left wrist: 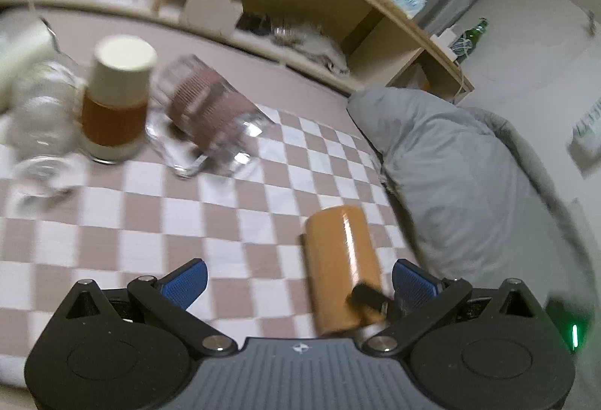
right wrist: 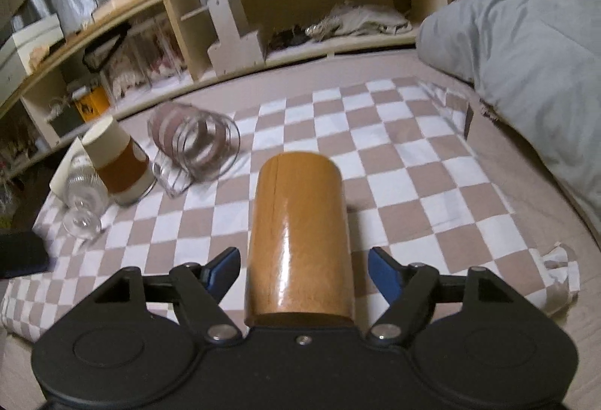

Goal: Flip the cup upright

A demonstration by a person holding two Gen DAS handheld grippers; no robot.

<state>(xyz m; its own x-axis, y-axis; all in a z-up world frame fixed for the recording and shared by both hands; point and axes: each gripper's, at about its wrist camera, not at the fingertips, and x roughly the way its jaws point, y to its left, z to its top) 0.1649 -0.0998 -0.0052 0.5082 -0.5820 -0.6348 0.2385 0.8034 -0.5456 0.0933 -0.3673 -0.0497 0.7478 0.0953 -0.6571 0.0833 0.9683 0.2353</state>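
An orange-brown wooden cup (right wrist: 298, 241) lies on its side on the checkered cloth (right wrist: 405, 162), closed end pointing away. My right gripper (right wrist: 304, 269) is open, its blue fingers on either side of the cup near its mouth end, with gaps on both sides. In the left wrist view the same cup (left wrist: 338, 259) lies near my left gripper's right finger, with a black piece of the other gripper beside it. My left gripper (left wrist: 300, 278) is open and empty, the cup towards its right side.
An upside-down paper cup (left wrist: 114, 98), a glass mug on its side (left wrist: 210, 117) and a tipped clear glass (left wrist: 41, 132) sit at the far left. A grey duvet (left wrist: 458, 177) lies at the right. A wooden shelf unit (right wrist: 263, 15) runs along the back.
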